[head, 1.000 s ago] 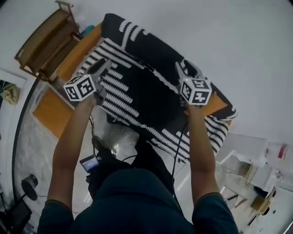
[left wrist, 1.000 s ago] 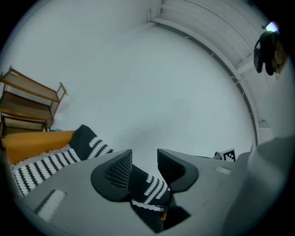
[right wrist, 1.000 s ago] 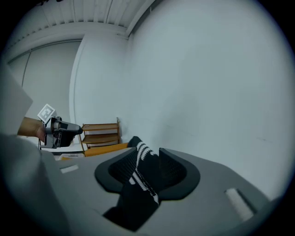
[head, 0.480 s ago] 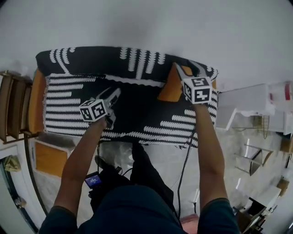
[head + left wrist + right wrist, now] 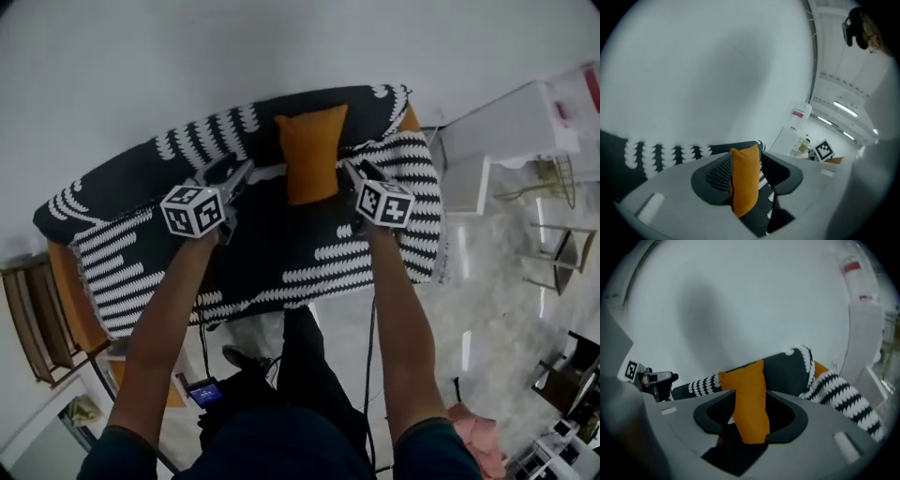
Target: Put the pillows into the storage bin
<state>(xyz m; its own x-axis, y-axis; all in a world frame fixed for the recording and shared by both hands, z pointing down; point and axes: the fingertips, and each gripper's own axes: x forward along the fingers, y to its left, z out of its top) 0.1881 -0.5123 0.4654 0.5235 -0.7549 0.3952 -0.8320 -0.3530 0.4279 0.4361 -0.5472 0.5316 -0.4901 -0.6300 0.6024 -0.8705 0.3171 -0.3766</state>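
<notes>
Task object: orange rectangular fabric pillow (image 5: 311, 155), plain-coloured, slightly plump, with pointed upper corners.
Object pose: upright on a short edge, leaning back on the backrest of the orange-sided sofa (image 5: 67, 281), with its lower edge on the seat.
Object location: ahead of both tools and in the space between them, just beyond the tips of each and touching neither.
Left gripper (image 5: 238, 172): released. Its jaws stand apart and have just been opening, with nothing clamped. In the left gripper view the pillow shows nearly edge-on in the gap, beyond the pads.
Right gripper (image 5: 352, 169): released. Its jaws stand apart and have just been opening, with nothing clamped. In the right gripper view the pillow's broad face shows in the gap, beyond the pads.
Marker cubes: one on the left gripper (image 5: 192, 211) and one on the right (image 5: 386, 202), each at the wrist end.
Cover: black-and-white patterned throw (image 5: 281, 253), draped over the sofa's seat and backrest and over the arm on the right gripper's outer side.
In the way: the throw-covered seat lies between the jaw tips and the pillow.
Behind the pillow: white wall (image 5: 281, 47).
Right gripper's outer side: white cabinet (image 5: 487, 141) on a pale glossy floor (image 5: 506, 262).
Left gripper's outer side, back toward the person: brown wooden chair (image 5: 28, 319).
</notes>
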